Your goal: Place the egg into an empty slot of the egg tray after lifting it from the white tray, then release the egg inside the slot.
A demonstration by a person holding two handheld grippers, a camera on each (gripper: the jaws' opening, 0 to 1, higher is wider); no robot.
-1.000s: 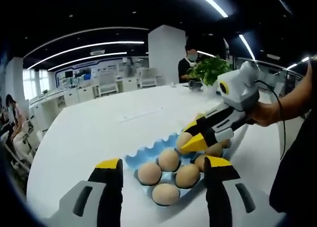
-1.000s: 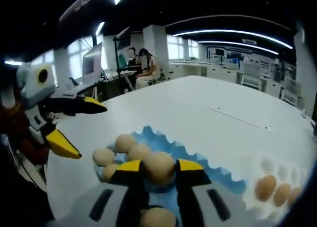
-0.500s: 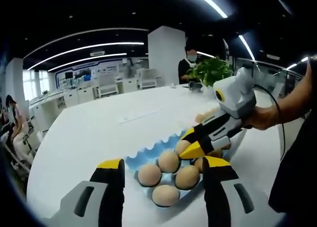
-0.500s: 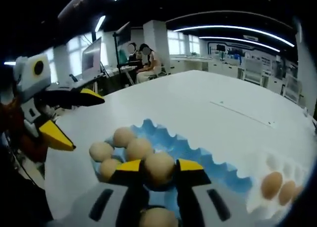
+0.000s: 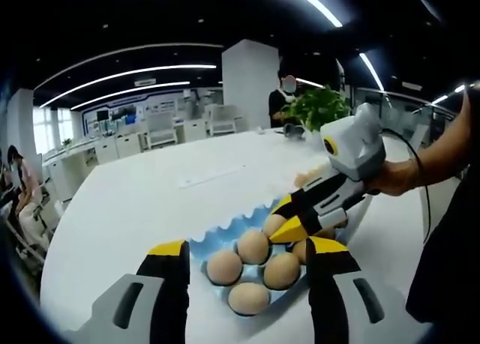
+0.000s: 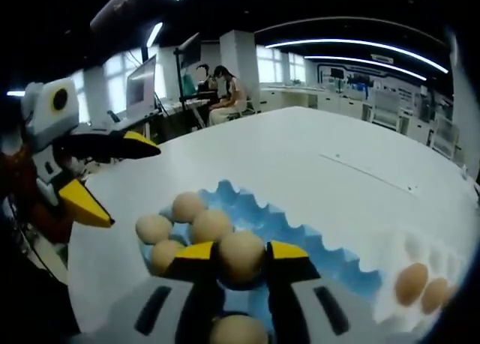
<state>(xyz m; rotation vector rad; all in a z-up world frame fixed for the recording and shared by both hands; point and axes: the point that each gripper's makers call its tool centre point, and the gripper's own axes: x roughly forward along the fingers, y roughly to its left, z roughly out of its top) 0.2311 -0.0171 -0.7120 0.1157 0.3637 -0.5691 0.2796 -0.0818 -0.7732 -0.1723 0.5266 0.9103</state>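
Note:
My right gripper (image 6: 241,252) is shut on a tan egg (image 6: 241,255) and holds it just over the blue egg tray (image 6: 300,235). Several more eggs (image 6: 187,207) sit in the tray's slots. At the right edge, the white tray (image 6: 409,246) carries two eggs (image 6: 409,282). In the left gripper view the right gripper (image 5: 287,218) comes in from the right over the blue egg tray (image 5: 217,235), which holds several eggs (image 5: 224,267). My left gripper (image 5: 247,248) is open at the tray's near side, with nothing between its jaws. In the right gripper view the left gripper (image 6: 118,179) stands open at the left.
Everything rests on a broad white table (image 5: 142,198). A hand (image 5: 405,173) holds the right gripper. A potted plant (image 5: 321,104) and a standing person (image 5: 283,95) are at the table's far end. Seated people (image 6: 221,97) and desks lie beyond.
The right gripper with its egg has moved slightly lower over the blue tray. The left gripper has stayed open in place.

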